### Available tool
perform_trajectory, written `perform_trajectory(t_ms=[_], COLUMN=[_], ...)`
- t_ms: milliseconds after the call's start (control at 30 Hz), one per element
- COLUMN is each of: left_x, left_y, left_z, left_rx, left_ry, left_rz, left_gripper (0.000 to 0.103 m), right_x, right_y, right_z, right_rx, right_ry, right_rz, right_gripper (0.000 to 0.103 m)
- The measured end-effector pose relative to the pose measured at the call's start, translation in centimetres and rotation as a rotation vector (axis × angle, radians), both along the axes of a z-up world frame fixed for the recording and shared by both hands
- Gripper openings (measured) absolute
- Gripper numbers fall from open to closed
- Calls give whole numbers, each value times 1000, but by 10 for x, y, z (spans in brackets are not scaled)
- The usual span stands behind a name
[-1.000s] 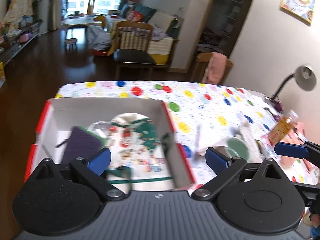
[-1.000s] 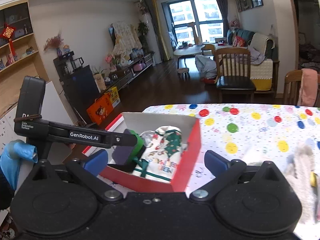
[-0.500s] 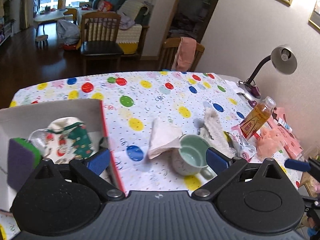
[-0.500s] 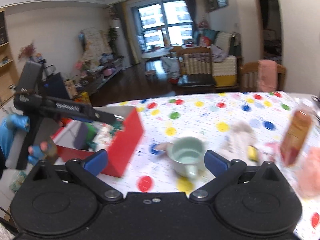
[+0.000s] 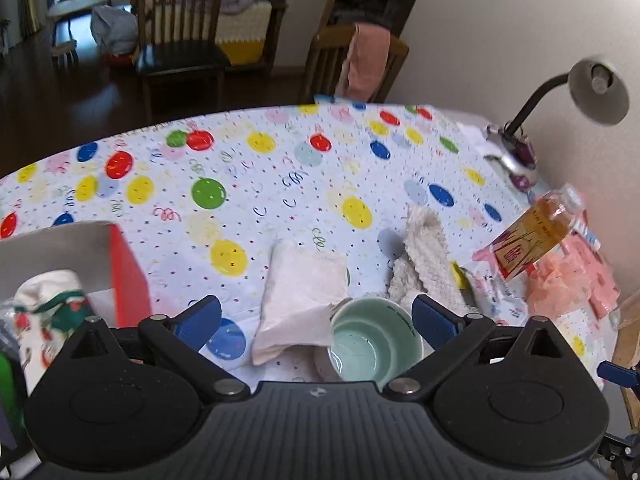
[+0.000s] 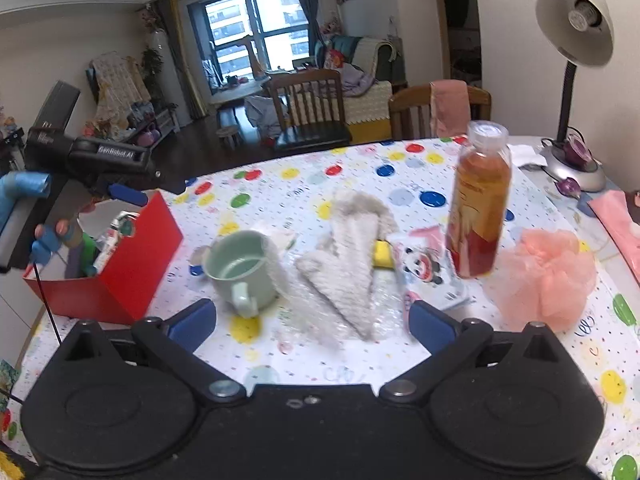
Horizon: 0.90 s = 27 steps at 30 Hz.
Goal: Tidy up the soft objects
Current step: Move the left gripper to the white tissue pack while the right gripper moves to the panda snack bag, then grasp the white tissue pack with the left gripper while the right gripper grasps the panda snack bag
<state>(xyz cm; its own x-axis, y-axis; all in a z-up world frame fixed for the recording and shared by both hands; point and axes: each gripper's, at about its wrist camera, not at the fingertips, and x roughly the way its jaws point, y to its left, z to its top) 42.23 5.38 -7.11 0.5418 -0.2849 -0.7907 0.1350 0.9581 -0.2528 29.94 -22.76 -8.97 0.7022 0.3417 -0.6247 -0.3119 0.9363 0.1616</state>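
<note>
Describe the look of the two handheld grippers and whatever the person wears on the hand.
Both grippers, left and right, share a black body with two round discs, black linkage arms on silver pivot pins, and blue fingers. Seen from the right wrist view, the left one's black handle carries white "GenRobot.AI" lettering. The hand holding it wears a blue glove.

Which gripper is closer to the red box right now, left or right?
Left. The left gripper hangs just above the red box; the right gripper sits farther off, over the fuzzy cloth.

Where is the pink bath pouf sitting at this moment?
In the right wrist view, the pink bath pouf sits on the tablecloth at right, just right of the orange drink bottle, nearer the camera than the lamp base.
</note>
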Motion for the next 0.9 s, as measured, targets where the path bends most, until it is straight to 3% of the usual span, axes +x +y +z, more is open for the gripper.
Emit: perform_trajectory(t_ms=[200, 600, 900], left_x=[39, 104, 123], left_y=[-18, -28, -33], left_z=[-25, -91, -114], left_rx=[64, 36, 49], left_ry=[78, 269, 293], left_rz=[-35, -30, -5], left_gripper=[102, 102, 102], right_x=[21, 101, 140], right_y=[-26, -45, -36], right_z=[-12, -45, -73], right_rx=[-9, -82, -118], right_ry=[16, 79, 134], right_rz=[-52, -112, -127], right_gripper=[103, 102, 97])
